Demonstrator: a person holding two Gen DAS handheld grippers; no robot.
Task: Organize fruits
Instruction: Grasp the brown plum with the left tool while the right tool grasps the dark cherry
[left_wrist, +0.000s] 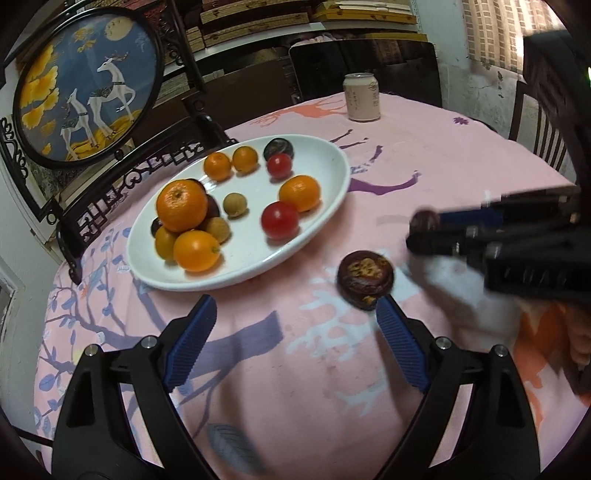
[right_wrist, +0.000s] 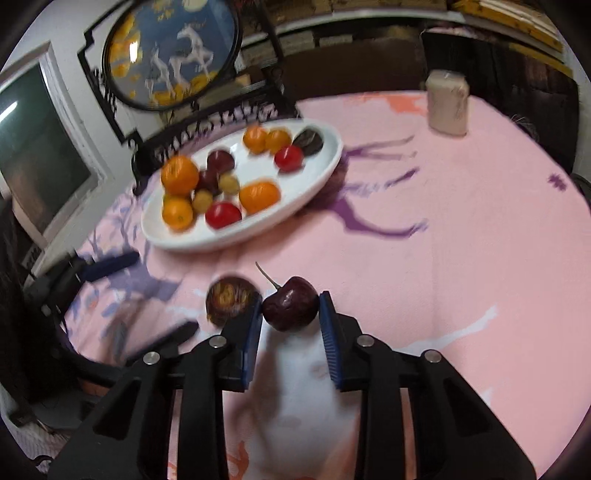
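A white oval plate on the pink tablecloth holds several oranges, red tomatoes, longans and dark fruits; it also shows in the right wrist view. A dark brown mangosteen lies on the cloth right of the plate, just beyond my left gripper, which is open and empty. My right gripper is shut on a dark red cherry with a stem, held above the cloth beside the mangosteen. The right gripper also shows in the left wrist view, blurred, with the cherry at its tip.
A pale drink can stands at the table's far side. A round framed deer picture on a black stand rises behind the plate at the left. Dark chairs stand beyond the table edge.
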